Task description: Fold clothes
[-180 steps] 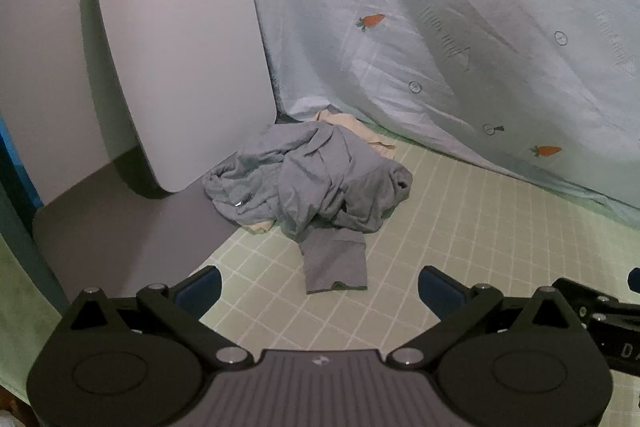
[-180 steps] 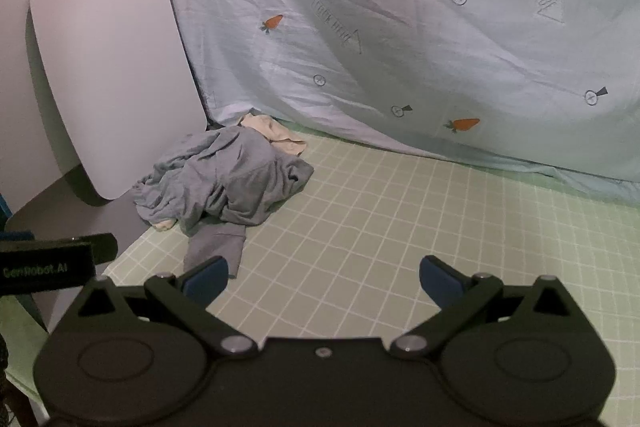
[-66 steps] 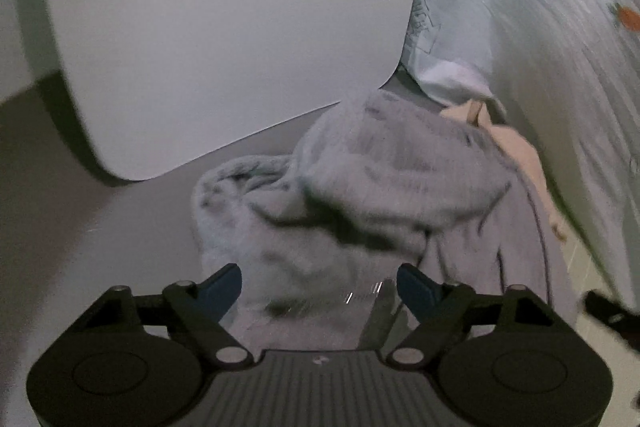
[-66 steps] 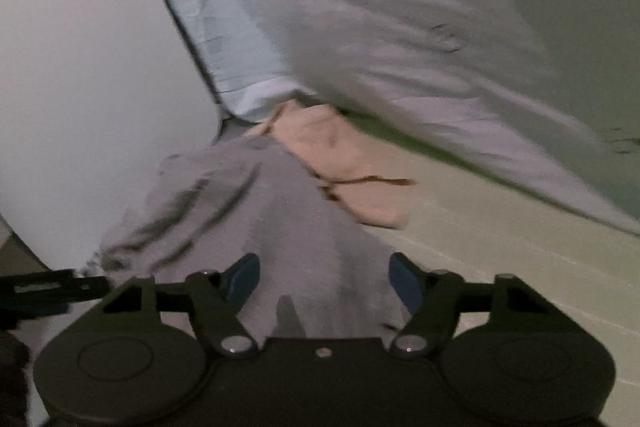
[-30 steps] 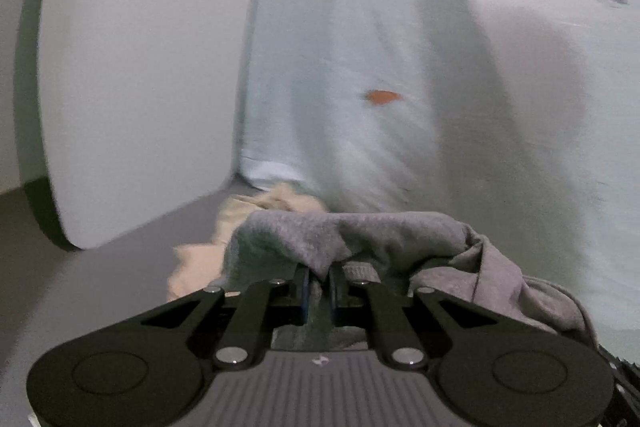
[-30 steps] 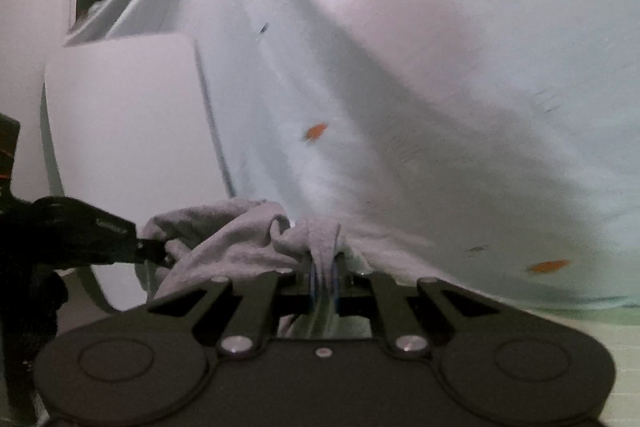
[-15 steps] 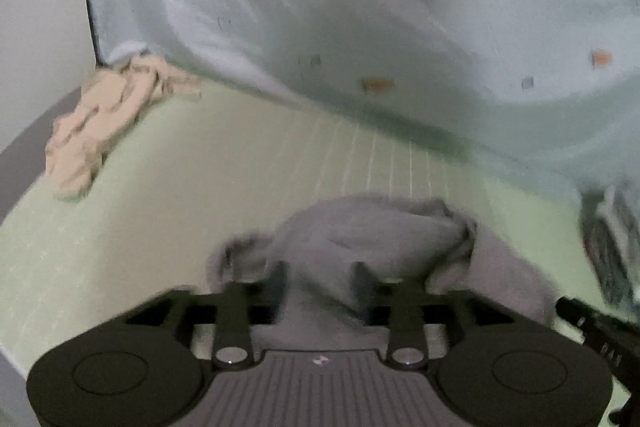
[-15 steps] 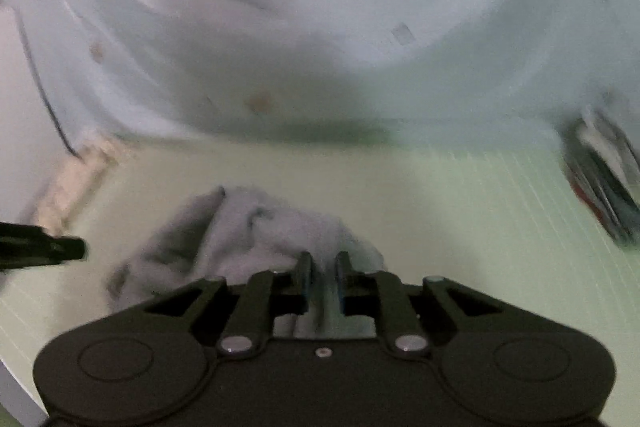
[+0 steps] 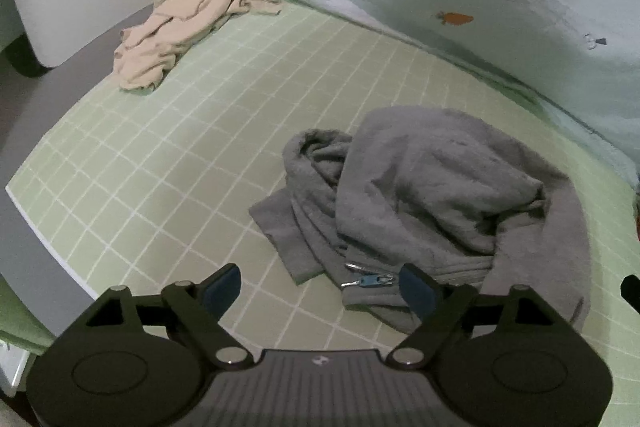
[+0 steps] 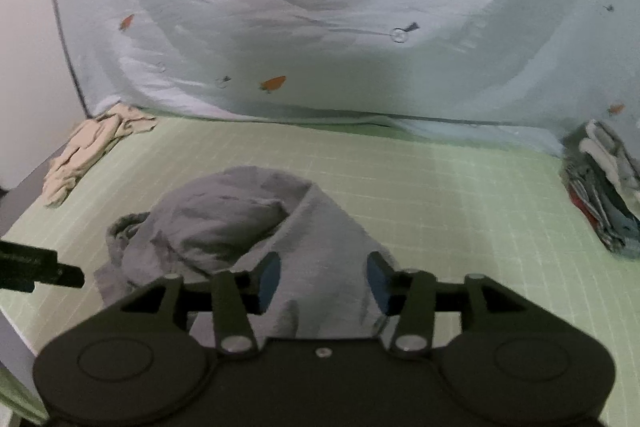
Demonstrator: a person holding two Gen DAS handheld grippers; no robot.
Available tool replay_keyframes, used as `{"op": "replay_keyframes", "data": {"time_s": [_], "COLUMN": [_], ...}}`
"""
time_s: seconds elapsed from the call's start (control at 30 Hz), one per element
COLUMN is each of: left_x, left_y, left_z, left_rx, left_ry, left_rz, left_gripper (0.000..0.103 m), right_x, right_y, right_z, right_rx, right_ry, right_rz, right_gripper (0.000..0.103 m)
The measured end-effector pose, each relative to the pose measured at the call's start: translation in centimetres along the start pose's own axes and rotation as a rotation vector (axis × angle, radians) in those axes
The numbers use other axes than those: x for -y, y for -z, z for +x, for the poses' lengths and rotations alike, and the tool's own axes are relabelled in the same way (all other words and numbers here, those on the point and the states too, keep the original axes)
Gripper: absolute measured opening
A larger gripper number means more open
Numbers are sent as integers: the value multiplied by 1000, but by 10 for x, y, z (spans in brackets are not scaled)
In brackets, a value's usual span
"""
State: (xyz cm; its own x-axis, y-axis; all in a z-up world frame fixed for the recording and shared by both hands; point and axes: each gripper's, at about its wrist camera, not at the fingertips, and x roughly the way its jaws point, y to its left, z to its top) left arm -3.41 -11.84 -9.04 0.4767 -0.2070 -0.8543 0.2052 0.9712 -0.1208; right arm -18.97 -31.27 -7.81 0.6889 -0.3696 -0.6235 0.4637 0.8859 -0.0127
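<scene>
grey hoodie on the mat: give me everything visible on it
The grey hoodie looks like soft fleece with a ribbed hem. It lies crumpled in a heap on the green grid mat, unfolded, layers bunched over each other. A zipper with a metal pull shows at its near edge, just ahead of the left gripper. Both that and the right gripper are open, and neither grips it. The beige garment lies apart, at the far corner.

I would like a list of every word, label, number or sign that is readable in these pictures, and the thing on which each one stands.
Nothing is readable.
Lettering on the black bar of the left claw: too blurred.
Small white logo on the left claw's grey body: a mark, not letters.
Pale blue carrot-print sheet: pictures and faint marks only.
</scene>
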Motion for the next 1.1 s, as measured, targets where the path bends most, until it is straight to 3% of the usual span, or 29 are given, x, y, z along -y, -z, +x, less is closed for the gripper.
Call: {"op": "replay_keyframes", "data": {"time_s": [0.13,0.3,0.47,0.6,0.83,1.1], "left_x": [-5,-20,-33,-30,-12,2], "left_y": [-9,-27,-41,-55,-61,-38], "left_z": [14,35,66,86,104,103], "left_rx": [-39,-83,-161,-198,-239,-259], "left_ry": [6,43,63,73,80,62], "left_rz": [-13,-47,-77,-33,66,120], "left_gripper": [87,87,87,87,87,88], "right_x": [-7,-16,-18,-16,-1,-5], "right_y": [-6,-17,-17,-3,18,56], "right_z": [12,42,79,90,80,60], "right_rx": [-21,-72,-204,-293,-308,-360], "right_ry": [2,30,56,101,170,92], "right_rz": [-27,-29,49,152,339,369], "right_gripper": [61,82,83,85,88,94]}}
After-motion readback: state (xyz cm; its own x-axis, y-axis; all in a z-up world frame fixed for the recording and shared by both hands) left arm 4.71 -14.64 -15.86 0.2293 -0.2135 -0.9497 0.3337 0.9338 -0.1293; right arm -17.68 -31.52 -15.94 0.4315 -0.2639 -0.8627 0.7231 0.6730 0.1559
